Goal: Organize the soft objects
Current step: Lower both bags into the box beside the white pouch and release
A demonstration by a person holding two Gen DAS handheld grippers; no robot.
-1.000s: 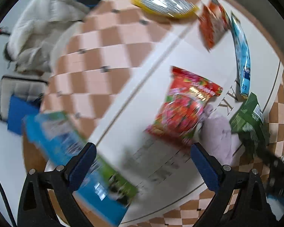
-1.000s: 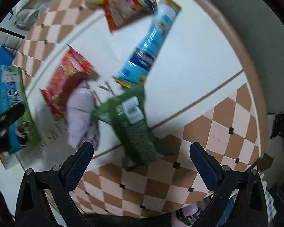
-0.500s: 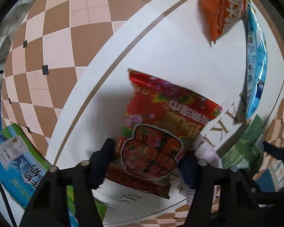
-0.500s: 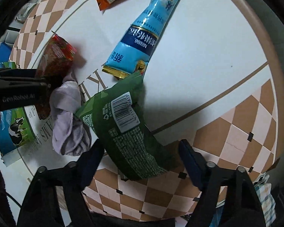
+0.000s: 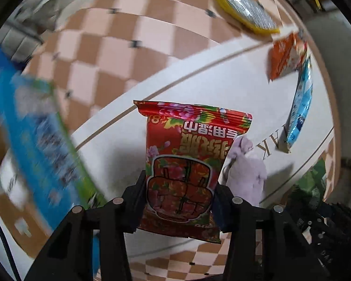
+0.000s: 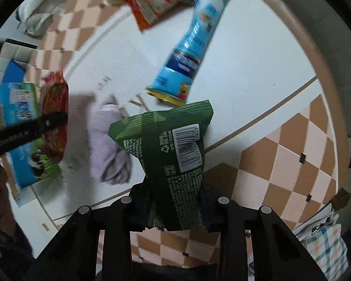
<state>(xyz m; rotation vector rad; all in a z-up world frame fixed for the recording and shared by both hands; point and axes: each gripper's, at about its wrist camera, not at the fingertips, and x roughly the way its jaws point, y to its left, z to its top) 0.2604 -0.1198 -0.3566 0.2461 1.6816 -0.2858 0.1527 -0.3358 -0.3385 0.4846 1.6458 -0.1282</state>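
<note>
My left gripper (image 5: 179,194) points down, its jaws closing with a red flowered snack packet (image 5: 187,154) pinched between them and raised off the round table (image 5: 222,77). In the right wrist view my right gripper (image 6: 176,199) is closing too, its jaws pressing on the lower end of a dark green packet (image 6: 170,145) with a barcode, held above the table (image 6: 257,70). A lilac cloth (image 5: 248,171) lies crumpled between the two packets, and the right wrist view shows the cloth (image 6: 107,140) beside the left gripper's black finger (image 6: 30,133).
A blue tube-shaped sachet (image 6: 189,53) and an orange snack bag (image 6: 152,7) lie at the far side. A yellow-edged silver packet (image 5: 245,9) sits on the checkered border. A blue and green carton (image 5: 35,135) lies at the left. A plaid bag (image 6: 320,238) stands on the floor.
Both grippers came down from wide open and closed, the left around the red packet, the right around the green one. Both packets now hang off the table.
</note>
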